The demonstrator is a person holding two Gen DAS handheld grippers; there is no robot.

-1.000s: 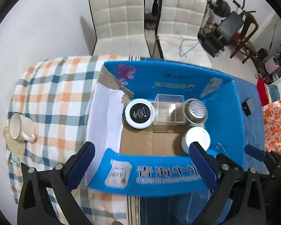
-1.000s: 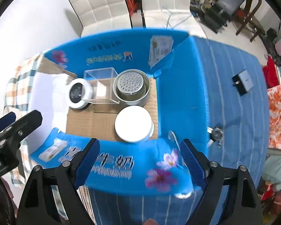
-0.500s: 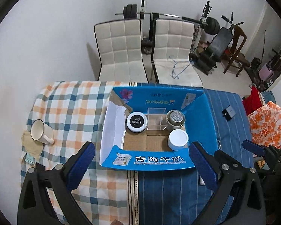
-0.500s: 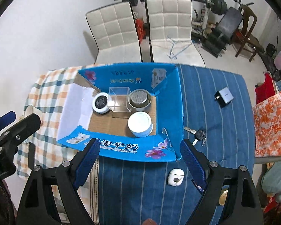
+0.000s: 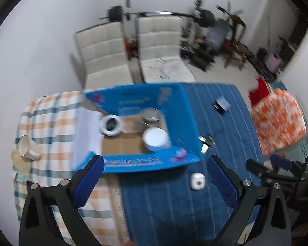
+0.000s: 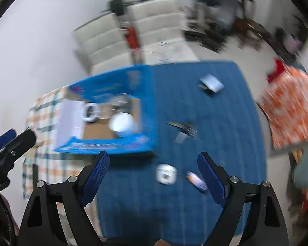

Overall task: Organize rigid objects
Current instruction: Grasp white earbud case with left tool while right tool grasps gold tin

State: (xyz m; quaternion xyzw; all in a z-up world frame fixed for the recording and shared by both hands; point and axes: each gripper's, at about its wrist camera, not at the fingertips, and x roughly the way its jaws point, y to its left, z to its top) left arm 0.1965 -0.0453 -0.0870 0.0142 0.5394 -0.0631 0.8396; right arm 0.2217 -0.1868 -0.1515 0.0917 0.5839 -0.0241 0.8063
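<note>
1. Against the picture half a second earlier, both cameras have swung toward the blue striped cloth and both views are now smeared; the blue carton sits further left in each.
2. Left of the carton, a cream mug lies on the checked cloth, much as before.
3. Inside the carton stand a black-topped white jar, a clear box, a metal-lidded tin and a white-lidded tub, in the same order as earlier.
4. Right of the carton lie keys; further right and toward the far edge, a small grey device.
5. Just before the carton's near right corner rests a small white case, with a small blurred item beside it that cannot be identified.
6. The left gripper is spread wide, holds nothing and hangs above the carton's near flap.
7. The right gripper is likewise spread and empty, with the white case between its fingers in view, untouched.
</note>
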